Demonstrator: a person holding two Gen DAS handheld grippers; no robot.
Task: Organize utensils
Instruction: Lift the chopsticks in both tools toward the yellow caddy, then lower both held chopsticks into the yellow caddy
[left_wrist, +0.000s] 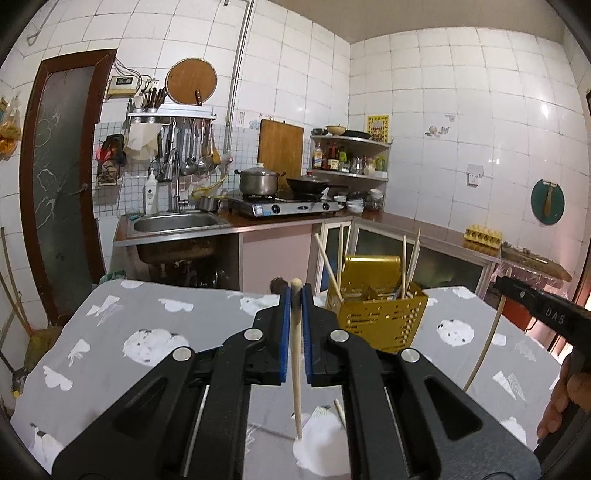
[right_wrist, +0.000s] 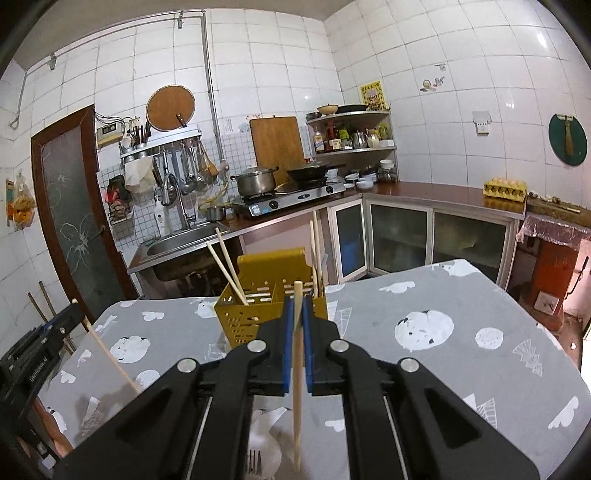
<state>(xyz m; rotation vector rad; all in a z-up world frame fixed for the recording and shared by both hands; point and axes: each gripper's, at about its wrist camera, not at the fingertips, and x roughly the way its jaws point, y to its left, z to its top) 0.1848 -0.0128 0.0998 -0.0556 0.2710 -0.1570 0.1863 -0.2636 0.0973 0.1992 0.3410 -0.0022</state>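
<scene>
A yellow perforated utensil holder (left_wrist: 380, 314) (right_wrist: 258, 306) stands on the grey patterned table with several wooden chopsticks leaning in it. My left gripper (left_wrist: 295, 299) is shut on a wooden chopstick (left_wrist: 296, 362) that hangs nearly upright, its top just above the blue pads, left of the holder. My right gripper (right_wrist: 297, 306) is shut on another wooden chopstick (right_wrist: 297, 391), also upright, close in front of the holder. In the left wrist view the right gripper (left_wrist: 543, 310) shows at the right edge with its chopstick (left_wrist: 484, 347). In the right wrist view the left gripper (right_wrist: 55, 325) shows at the left.
A fork (right_wrist: 253, 467) lies on a white patch at the near table edge. A loose chopstick end (left_wrist: 339, 411) lies below the left gripper. Beyond the table (left_wrist: 147, 325) are the sink (left_wrist: 177, 223), the stove (left_wrist: 284, 206) with pots, and the counter cabinets (right_wrist: 424, 236).
</scene>
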